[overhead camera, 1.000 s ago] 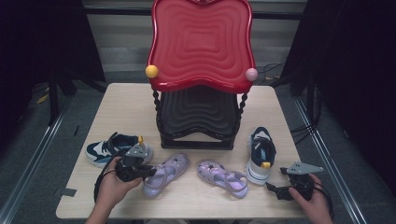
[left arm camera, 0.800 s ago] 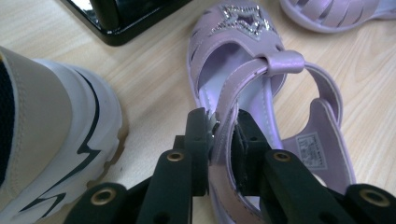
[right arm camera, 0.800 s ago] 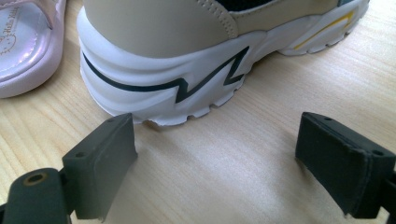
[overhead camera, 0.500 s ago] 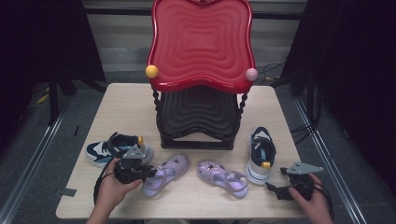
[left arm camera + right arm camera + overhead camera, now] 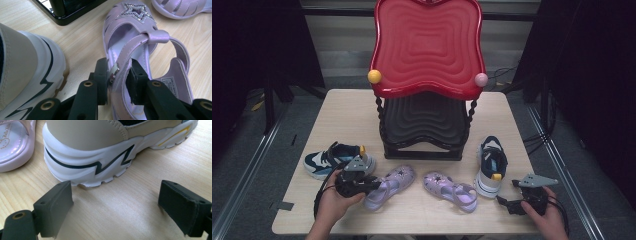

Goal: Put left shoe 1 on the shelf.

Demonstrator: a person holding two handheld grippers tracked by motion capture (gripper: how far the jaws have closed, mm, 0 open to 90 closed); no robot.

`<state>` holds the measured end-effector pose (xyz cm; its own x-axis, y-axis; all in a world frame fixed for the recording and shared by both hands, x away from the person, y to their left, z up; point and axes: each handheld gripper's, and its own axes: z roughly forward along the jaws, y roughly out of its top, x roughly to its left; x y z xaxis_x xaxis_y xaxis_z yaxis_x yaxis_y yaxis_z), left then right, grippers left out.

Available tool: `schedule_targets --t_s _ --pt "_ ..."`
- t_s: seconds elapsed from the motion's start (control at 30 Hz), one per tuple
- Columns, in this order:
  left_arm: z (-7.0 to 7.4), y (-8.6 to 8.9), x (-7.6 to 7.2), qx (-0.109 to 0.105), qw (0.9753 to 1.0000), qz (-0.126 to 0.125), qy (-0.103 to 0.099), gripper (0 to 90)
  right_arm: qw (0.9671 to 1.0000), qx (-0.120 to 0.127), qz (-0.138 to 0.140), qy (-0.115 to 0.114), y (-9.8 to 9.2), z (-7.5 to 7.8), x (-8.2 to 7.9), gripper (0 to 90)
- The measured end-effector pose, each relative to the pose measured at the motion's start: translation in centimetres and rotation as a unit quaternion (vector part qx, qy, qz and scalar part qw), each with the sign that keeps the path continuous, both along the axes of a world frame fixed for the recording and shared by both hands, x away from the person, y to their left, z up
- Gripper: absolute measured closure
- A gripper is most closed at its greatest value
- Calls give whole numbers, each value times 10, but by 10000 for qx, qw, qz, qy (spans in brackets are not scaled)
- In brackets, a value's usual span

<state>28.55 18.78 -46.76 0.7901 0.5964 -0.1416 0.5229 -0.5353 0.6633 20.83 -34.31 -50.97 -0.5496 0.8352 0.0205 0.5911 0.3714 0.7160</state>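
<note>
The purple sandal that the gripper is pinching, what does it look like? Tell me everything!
The purple sandal is shiny lilac, like plastic, with a glittery star on its slotted toe and a label on its insole. It lies flat on the wooden table, beside a white sneaker. The left gripper fingers pinch its strap by the silver buckle.

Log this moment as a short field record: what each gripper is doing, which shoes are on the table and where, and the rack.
left gripper: jaws closed on the strap of the left purple sandal
right gripper: jaws open, holding nothing, just behind the heel of the right sneaker
right purple sandal: flat on the table, untouched
left sneaker: on the table beside the left gripper
rack: red upper tray over black lower trays, at the table's middle
table: light wood
</note>
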Motion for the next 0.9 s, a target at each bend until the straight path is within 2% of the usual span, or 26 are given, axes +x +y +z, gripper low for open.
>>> schedule_targets --t_s 0.27,0.4,0.57,0.67,0.9 --pt "0 -4 4 129 9999 -28 38 734 10000 -1 1 -1 0 0 0 111" --pt "3 -6 6 319 9994 -69 92 771 10000 -5 3 -6 0 0 0 111" --pt "7 -10 5 488 9986 -178 40 803 10000 -3 -1 -3 0 0 0 111" --pt "9 -11 4 493 9986 -183 -23 810 10000 5 -15 6 0 0 -1 111" --pt "8 -11 3 593 9981 -149 40 806 10000 7 -13 7 1 0 -1 111"
